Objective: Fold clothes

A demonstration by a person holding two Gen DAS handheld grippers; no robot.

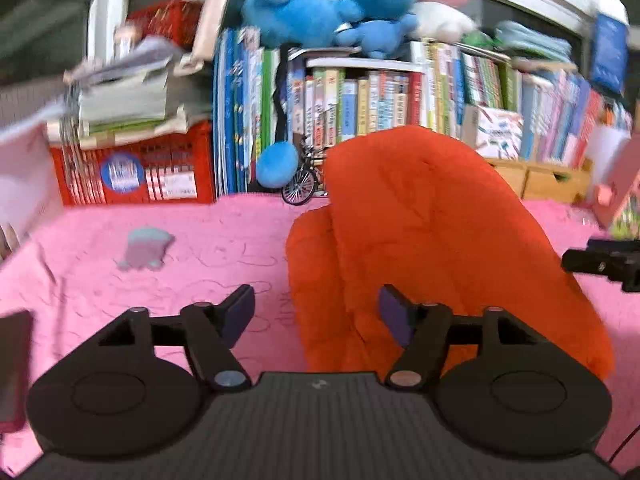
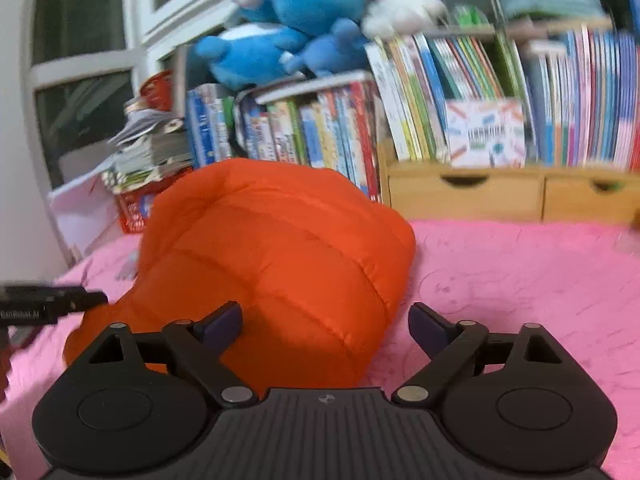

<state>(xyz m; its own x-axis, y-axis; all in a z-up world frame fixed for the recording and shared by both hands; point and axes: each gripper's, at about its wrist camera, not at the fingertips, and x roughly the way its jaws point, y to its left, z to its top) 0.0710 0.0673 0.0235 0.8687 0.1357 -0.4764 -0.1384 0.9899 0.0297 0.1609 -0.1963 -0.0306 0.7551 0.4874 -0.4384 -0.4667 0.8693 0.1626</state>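
Both the left gripper and right gripper stand spread, pinching nothing; the puffy orange jacket lies bundled just ahead of them on the pink cover. Its springy filling could unfold it again.

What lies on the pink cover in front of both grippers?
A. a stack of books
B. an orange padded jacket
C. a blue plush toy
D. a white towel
B: the orange padded jacket lies bunched on the pink cover; toys and books stand behind, by the wall.

Orange puffer jacket bunched, folded over on pink cover.
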